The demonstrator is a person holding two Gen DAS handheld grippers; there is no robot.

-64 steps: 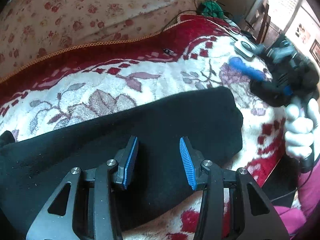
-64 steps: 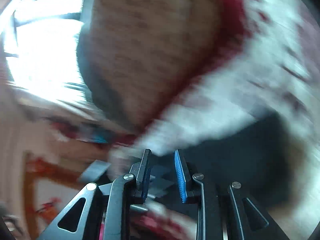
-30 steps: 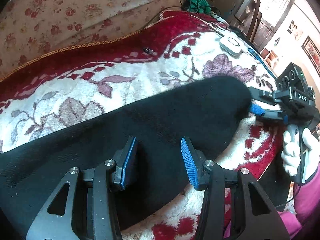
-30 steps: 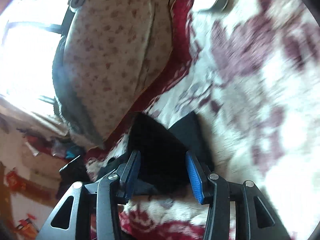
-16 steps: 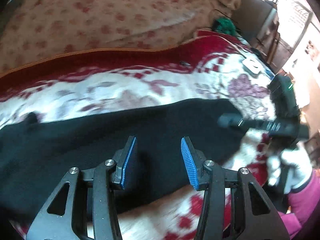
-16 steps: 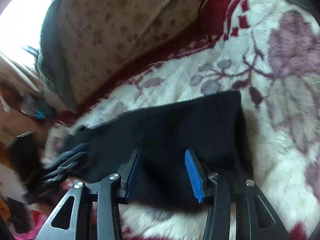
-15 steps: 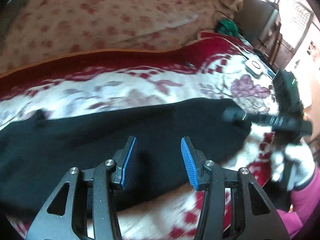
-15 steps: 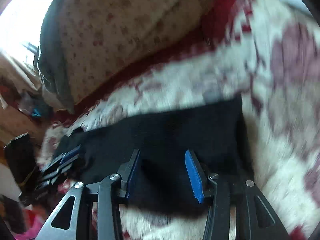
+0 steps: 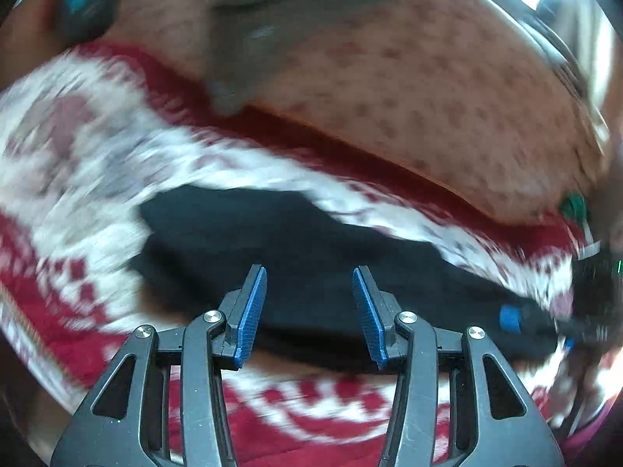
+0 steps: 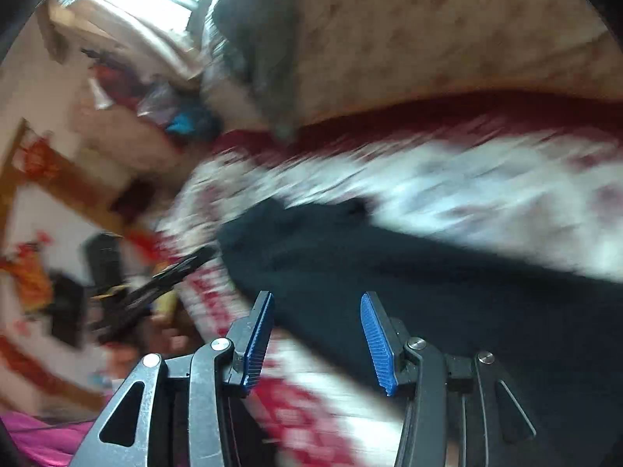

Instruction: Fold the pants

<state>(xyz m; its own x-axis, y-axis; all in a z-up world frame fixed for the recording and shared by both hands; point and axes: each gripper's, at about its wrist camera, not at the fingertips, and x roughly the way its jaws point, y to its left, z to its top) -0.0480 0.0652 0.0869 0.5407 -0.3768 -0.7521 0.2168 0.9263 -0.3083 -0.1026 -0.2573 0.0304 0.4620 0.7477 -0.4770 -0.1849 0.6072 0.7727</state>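
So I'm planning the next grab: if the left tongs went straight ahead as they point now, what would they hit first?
Most likely the pants, lying on the blanket right ahead of the open left tongs; motion blur leaves depth uncertain.

Left gripper (image 9: 309, 311), jaws apart, above black pants (image 9: 296, 241) lying on a red-and-white blanket (image 9: 78, 179); view motion-blurred.
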